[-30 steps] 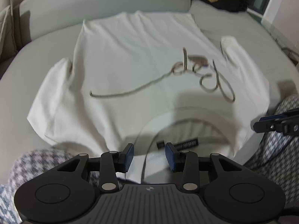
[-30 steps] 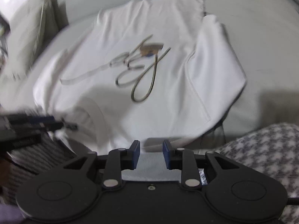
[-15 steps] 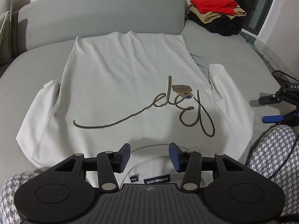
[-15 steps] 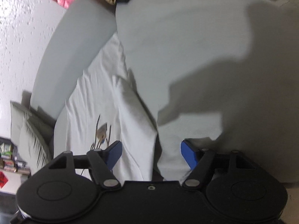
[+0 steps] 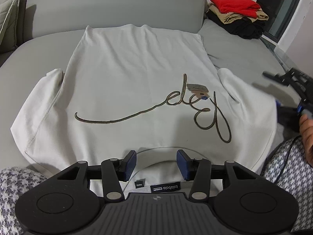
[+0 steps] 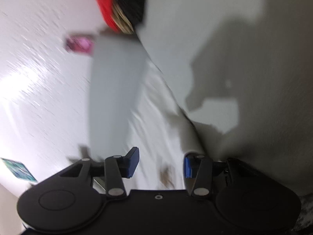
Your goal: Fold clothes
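- A white shirt [image 5: 137,82] is spread flat on a grey sofa [image 5: 117,5], collar at the near edge and hem at the far side against the backrest; both sleeves lie out to the left and right.
- The cloth is judged soft, light and limp: it should sag when lifted and crease easily, so a hold at a seam, a sleeve end or a shoulder is advised.
- A paper tag [image 5: 197,89] rests on the chest lettering and may shift.
- The left gripper [image 5: 156,164] is held over the collar with its jaws apart, nothing pinched between them.
- The right gripper [image 6: 161,165], whose jaws have just been closing, is seen beside the right sleeve [image 6: 187,135]; the blur hides whether cloth is pinched.
- No containers are in view; a pile of folded clothes [image 5: 237,14] lies at the far right of the sofa.
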{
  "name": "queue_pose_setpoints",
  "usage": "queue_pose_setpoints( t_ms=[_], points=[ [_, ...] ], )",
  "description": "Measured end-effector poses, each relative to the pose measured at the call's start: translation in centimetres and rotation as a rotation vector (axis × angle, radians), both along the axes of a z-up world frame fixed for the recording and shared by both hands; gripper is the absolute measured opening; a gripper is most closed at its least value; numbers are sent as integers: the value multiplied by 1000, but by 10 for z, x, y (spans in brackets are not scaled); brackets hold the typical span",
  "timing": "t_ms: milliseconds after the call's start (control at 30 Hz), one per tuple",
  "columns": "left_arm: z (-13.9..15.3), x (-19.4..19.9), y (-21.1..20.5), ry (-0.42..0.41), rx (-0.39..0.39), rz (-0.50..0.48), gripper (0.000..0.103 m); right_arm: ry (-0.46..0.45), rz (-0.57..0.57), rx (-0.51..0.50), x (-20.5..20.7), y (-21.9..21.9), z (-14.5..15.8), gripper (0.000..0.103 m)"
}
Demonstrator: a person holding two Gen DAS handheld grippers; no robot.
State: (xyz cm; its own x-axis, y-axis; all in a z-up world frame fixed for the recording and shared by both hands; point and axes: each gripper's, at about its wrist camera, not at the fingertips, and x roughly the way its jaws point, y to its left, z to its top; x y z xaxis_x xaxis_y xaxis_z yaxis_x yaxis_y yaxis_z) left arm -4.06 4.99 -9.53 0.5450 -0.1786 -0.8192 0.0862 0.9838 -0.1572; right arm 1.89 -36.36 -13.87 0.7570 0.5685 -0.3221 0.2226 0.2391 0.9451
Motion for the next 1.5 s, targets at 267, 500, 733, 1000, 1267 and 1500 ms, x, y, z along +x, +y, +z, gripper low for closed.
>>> queue_pose_setpoints(
  t_ms=[267,500,733,1000,1267,1500],
  points=[
    [-3,-2,8,9,-19,20,46,21,-88,-68,9,-9,10,25],
    [-2,-4,10,-2,-23,19,46,-44,-40,-655,-6,41,77,2],
    [-7,-3,2,9,-28,4,46,-289,415,-1366,-38,156,75,2],
    [-8,-9,17,5,-35,37,46,-43,275,-1029,-25,112,59,54],
    [-12,-6,16,15,-51,41,46,200,-40,-202,-32,-4,19,69],
    [-11,-8,16,17,-54,36,46,267,-194,-213,-28,-4,8,3]
  ],
)
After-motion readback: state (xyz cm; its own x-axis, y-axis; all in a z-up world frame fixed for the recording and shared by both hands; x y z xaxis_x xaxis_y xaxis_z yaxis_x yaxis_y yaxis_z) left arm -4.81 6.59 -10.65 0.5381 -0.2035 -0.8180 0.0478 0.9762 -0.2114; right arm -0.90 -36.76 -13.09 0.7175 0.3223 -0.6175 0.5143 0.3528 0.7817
